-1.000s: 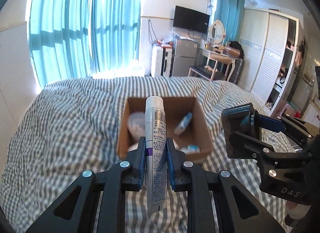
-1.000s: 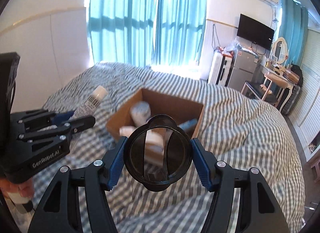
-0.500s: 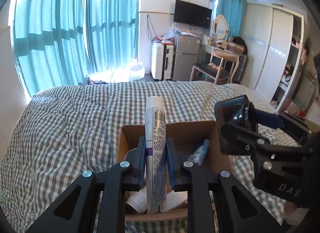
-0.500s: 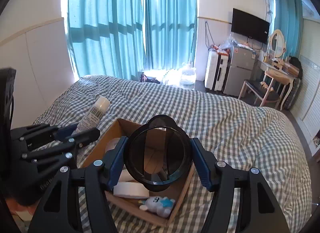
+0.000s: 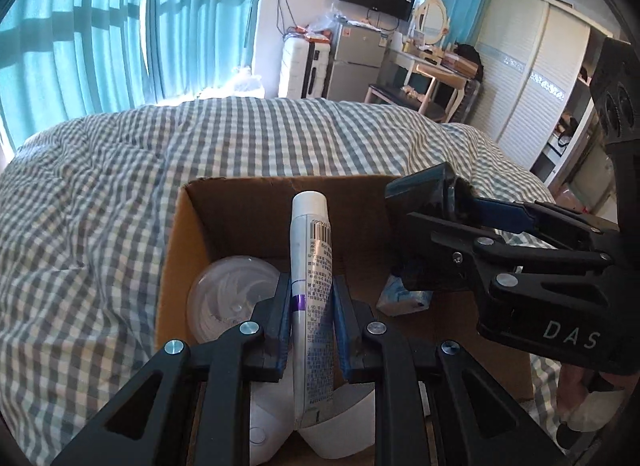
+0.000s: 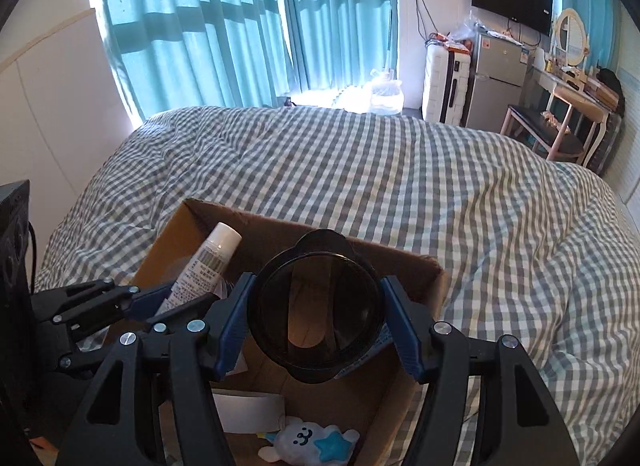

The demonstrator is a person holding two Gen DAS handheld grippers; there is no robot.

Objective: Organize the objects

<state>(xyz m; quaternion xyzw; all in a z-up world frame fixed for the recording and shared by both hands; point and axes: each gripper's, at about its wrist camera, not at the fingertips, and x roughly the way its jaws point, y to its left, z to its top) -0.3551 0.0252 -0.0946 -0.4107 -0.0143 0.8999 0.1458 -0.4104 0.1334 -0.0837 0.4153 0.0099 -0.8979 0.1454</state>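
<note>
An open cardboard box [image 5: 176, 250] [image 6: 432, 278] lies on a grey checked bed. My left gripper [image 5: 311, 306] is shut on a white tube [image 5: 310, 266] with a barcode, held upright over the box's inside. The tube [image 6: 208, 266] and the left gripper [image 6: 160, 298] also show at the left of the right wrist view. My right gripper [image 6: 316, 314] is shut on a dark round cup [image 6: 316, 306], held over the box with its mouth facing the camera. The cup [image 5: 424, 201] and right gripper [image 5: 460, 209] hang above the box's right side in the left wrist view.
Inside the box lie a clear round lid [image 5: 228, 298], a blue-and-white pack [image 5: 404, 298], white items [image 6: 248, 410] and a small white-and-blue plush toy [image 6: 308, 440]. The checked duvet [image 6: 400, 177] spreads beyond. Curtains, a suitcase, a fridge and a desk stand at the far wall.
Both grippers have moved forward and down with their loads, from short of the box to right over its inside. Neither grip has changed.
</note>
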